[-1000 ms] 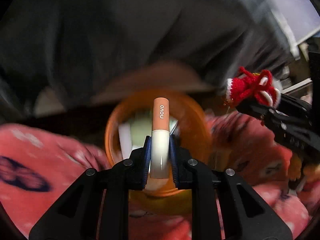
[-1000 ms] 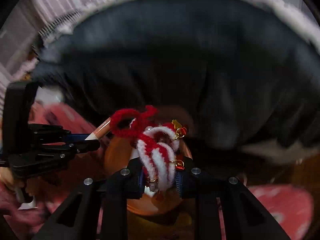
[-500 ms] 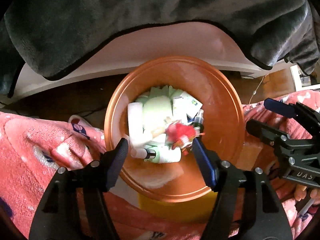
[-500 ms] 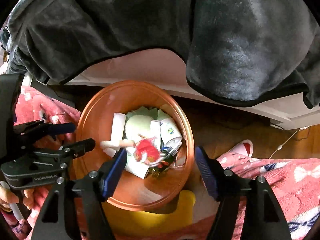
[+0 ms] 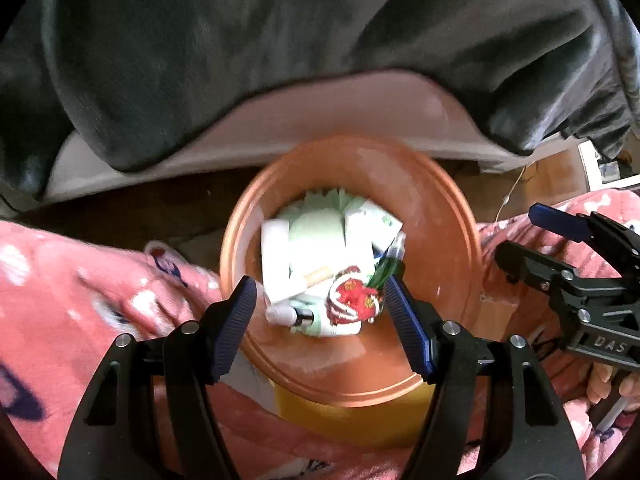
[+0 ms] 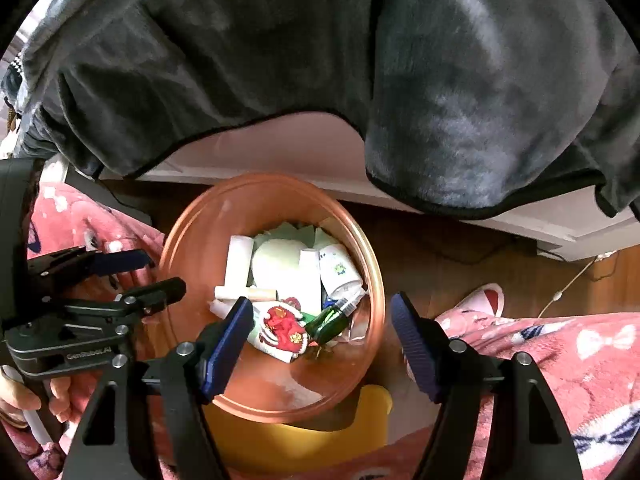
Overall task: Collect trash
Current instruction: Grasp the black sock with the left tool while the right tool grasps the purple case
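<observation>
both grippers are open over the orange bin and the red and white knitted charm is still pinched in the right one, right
Not quite. The right gripper holds nothing: its jaws have just been opening, and the right wrist view shows the red and white knitted charm lying in the orange bin among the trash. The left gripper is open over the bin too, as you said.

Black tools [image 5: 320, 320], blue ribbed pads [image 5: 408, 330], pink patterned sleeves [image 5: 80, 280]

On my right gripper [image 5: 568, 276], seen off to the right of my left one, the black body carries the letters "DAS"; on my left gripper [image 6: 92, 300], seen to the left of my right one, the body reads "GenRobot.AI"; I can read nothing else.
</observation>
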### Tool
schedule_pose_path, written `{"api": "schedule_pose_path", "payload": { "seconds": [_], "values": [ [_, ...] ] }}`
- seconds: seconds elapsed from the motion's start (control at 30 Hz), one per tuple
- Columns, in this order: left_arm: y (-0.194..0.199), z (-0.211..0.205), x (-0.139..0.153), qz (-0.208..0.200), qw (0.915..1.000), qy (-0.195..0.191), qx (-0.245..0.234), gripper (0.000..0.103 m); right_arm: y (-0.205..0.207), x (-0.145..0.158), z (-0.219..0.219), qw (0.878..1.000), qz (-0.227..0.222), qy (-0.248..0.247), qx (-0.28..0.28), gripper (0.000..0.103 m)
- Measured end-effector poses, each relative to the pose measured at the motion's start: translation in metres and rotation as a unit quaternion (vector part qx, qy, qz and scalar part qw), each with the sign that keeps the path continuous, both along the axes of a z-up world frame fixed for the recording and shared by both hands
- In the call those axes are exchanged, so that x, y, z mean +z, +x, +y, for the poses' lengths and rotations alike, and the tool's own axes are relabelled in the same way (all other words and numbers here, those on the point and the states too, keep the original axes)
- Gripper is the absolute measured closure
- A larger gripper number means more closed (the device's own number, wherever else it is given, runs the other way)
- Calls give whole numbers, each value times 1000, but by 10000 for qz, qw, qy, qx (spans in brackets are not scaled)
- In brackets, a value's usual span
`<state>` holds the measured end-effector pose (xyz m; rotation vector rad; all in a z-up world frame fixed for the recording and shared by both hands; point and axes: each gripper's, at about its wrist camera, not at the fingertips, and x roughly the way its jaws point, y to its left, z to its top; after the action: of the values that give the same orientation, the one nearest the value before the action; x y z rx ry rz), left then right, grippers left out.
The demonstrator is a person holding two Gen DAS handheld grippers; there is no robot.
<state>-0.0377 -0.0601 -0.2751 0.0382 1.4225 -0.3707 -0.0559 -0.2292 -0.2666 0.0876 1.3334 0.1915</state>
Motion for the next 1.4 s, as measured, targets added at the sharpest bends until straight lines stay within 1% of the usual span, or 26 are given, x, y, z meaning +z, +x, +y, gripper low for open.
{"api": "schedule_pose_path", "payload": {
  "seconds": [0.07,0.13,0.27,0.37,0.43,0.47,0.5,0.53,0.57,0.63,0.7,0.73,0.77,0.8,0.83,0.9,0.97,1.03,1.1,1.17,1.2,1.23,1.27,1.3,1.37,1.4],
  "values": [
    [-3,1,21,-366,9993,12,-96,38,-2,13,1,9999,-131,-25,51,33],
    [-6,3,43,-670,9975,-57,-229,38,-3,30,3,9993,-327,-64,140,33],
    [-8,15,100,-1253,9901,-437,-449,38,-2,67,3,9969,-754,18,230,31],
    [4,32,151,-1794,9815,-580,-348,35,2,94,1,9936,-1093,97,248,30],
    [17,46,186,-2218,9727,-649,-201,27,4,109,-2,9914,-1273,151,277,29],
    [26,53,201,-2404,9682,-677,-144,26,5,116,-3,9901,-1361,191,288,29],
    [39,60,219,-2636,9625,-634,-76,26,7,121,-5,9892,-1418,228,300,29],
    [51,64,231,-2793,9585,-565,-1,25,9,127,-6,9881,-1475,301,323,29],
    [71,70,245,-2954,9541,-489,99,23,10,129,-6,9876,-1496,353,335,28],
    [105,76,259,-3128,9482,-527,177,20,14,135,-5,9860,-1541,502,387,28],
    [147,80,272,-3296,9429,-424,229,20,16,140,-2,9843,-1582,631,461,28],
    [168,78,274,-3342,9416,-371,193,20,19,142,-2,9834,-1593,703,503,28],
    [199,76,276,-3381,9405,-281,163,20,20,142,-1,9830,-1596,740,516,28],
    [214,78,279,-3385,9404,-263,207,20,22,143,0,9824,-1607,790,533,28],
    [237,78,279,-3365,9410,-263,253,20,24,143,0,9819,-1617,829,542,27],
    [284,74,272,-3240,9448,-278,395,20,27,143,-1,9818,-1606,879,505,27],
    [331,66,259,-3172,9465,-78,582,20,31,142,-4,9823,-1571,915,446,27],
    [358,63,246,-3126,9473,133,693,20,36,139,-7,9836,-1511,904,390,27],
    [388,62,237,-3032,9486,103,905,20,40,136,-12,9850,-1442,886,344,27],
    [411,66,226,-2860,9509,74,1180,20,47,133,-16,9864,-1370,865,278,27],
    [415,67,222,-2784,9523,30,1248,21,49,132,-18,9868,-1345,865,247,27],
    [420,68,217,-2717,9531,22,1330,26,52,131,-19,9871,-1328,863,219,27],
    [423,68,214,-2688,9532,112,1376,34,54,131,-20,9872,-1321,872,205,27],
    [425,69,211,-2687,9523,279,1416,46,56,132,-20,9869,-1330,887,210,27],
    [419,76,212,-2699,9527,66,1397,52,58,135,-17,9861,-1370,902,276,27],
    [414,80,214,-2710,9530,39,1358,53,57,137,-14,9853,-1400,922,328,27]
  ]
}}
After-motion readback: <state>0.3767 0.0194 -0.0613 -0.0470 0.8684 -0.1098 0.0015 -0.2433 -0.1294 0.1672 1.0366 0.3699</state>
